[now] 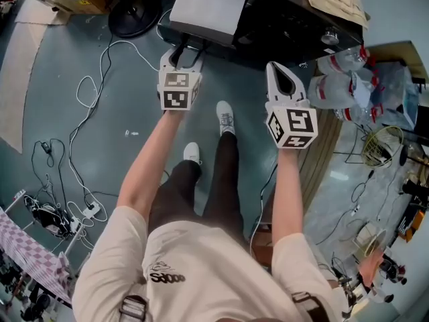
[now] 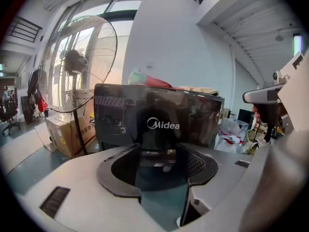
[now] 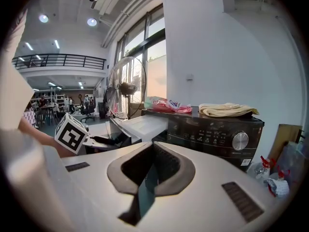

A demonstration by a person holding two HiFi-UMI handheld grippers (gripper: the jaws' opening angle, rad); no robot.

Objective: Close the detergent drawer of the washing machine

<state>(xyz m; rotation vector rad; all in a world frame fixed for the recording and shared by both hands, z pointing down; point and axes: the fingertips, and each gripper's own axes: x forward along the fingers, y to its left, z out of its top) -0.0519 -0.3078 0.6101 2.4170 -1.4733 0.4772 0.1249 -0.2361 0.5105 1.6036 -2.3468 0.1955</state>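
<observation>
Your left gripper (image 2: 161,164) has its jaws spread and empty, right up at the drawer (image 2: 157,117) front. That drawer is standing pulled out of the washer (image 3: 217,132). Your right gripper (image 3: 153,151) hangs beside it, jaws pinched together on nothing.

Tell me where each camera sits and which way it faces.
Head view: on the person's head, looking steeply down; shows forearms, legs, the left hand-held gripper and right hand-held gripper.
Left gripper view: rides the left one, faces the Midea front of the open drawer between parted jaws.
Right gripper view: rides the right one, faces the control panel of the washing machine; jaws together.
Shared: both gripper views show the fan, the drawer and the other gripper.
</observation>
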